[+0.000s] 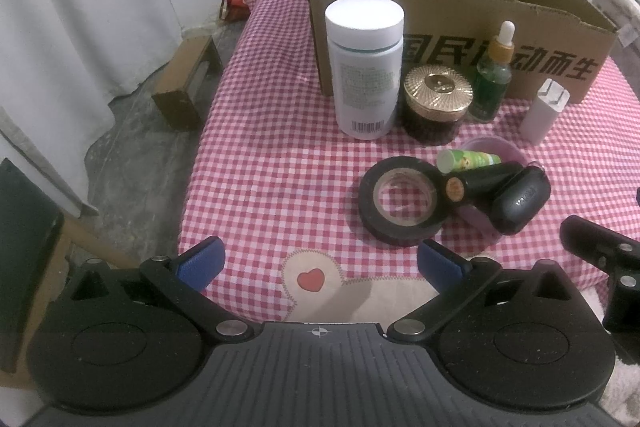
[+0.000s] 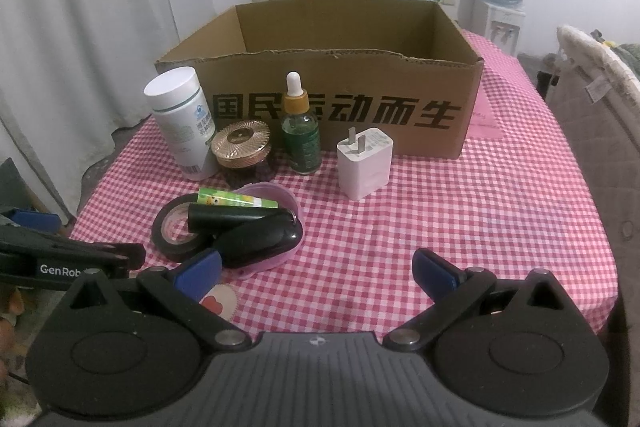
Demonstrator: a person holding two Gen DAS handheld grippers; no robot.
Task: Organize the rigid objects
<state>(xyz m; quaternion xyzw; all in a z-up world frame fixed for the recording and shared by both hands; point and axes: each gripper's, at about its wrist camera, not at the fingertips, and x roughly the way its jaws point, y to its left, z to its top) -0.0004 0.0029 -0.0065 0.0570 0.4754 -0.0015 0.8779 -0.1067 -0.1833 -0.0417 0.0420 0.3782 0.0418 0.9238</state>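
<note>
1. Starting the sorting job: no item is held. The left tongs [image 1: 320, 261] and the right tongs [image 2: 316, 273] both stand spread wide and empty, low over the near edge of the counter [image 2: 460, 227].
2. Target container: the cardboard box [image 2: 340, 115] stands open-topped at the far side of the checked cloth; what shows of its interior looks empty.
3. Standing just before the box's front wall: white bottle [image 2: 182, 119], gold-lidded jar [image 2: 242, 147], green dropper bottle [image 2: 301, 131], white charger [image 2: 365, 163].
4. Nearer, touching one another: black tape roll [image 1: 402, 201], green tube [image 1: 468, 159], black cylinder [image 1: 486, 183] and black case [image 1: 520, 199], the last three lying on a pink dish [image 2: 276, 195].
5. Judged step: selecting the first object.
6. Next move calls for advancing one set of tongs around a single free-standing item; the charger sits clear of its neighbours before the right tongs, making it the easiest approach. Lift it above the box's torn front rim before release.
</note>
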